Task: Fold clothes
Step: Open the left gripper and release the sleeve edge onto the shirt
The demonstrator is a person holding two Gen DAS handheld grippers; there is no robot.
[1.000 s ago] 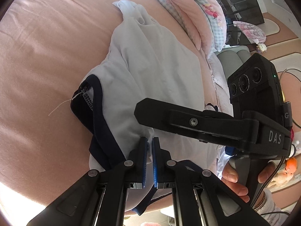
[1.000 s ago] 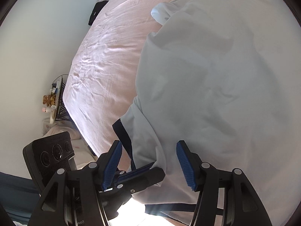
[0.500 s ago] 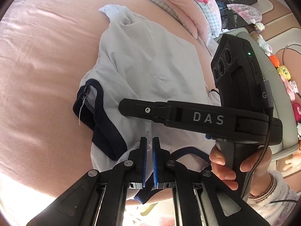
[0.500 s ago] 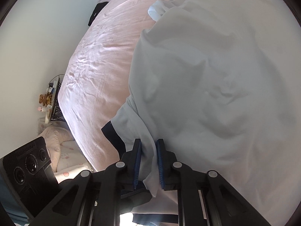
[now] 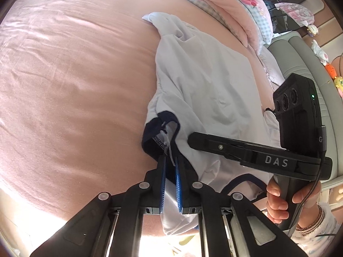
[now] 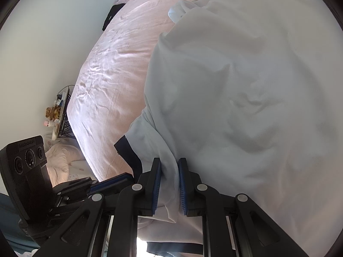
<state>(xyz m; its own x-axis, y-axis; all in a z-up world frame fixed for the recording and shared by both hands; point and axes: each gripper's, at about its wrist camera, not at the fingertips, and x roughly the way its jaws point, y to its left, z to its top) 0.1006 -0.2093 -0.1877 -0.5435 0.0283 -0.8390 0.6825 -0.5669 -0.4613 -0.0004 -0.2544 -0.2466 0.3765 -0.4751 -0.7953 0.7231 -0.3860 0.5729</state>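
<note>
Left wrist: left gripper (image 5: 170,177) nearly closed, pinching the white garment (image 5: 210,90) at its navy-trimmed edge (image 5: 156,145) on the pink bed (image 5: 75,85), likely a fold corner; right wrist: right gripper (image 6: 168,184) clamped on a bunched ridge of the same cloth, probably to lift both edges together.

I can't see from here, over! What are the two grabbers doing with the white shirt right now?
Left gripper shut on white shirt, at its navy cuff. Right gripper shut on bunched shirt fabric. Shirt lies rumpled on pink bed. Nothing blocking.
</note>
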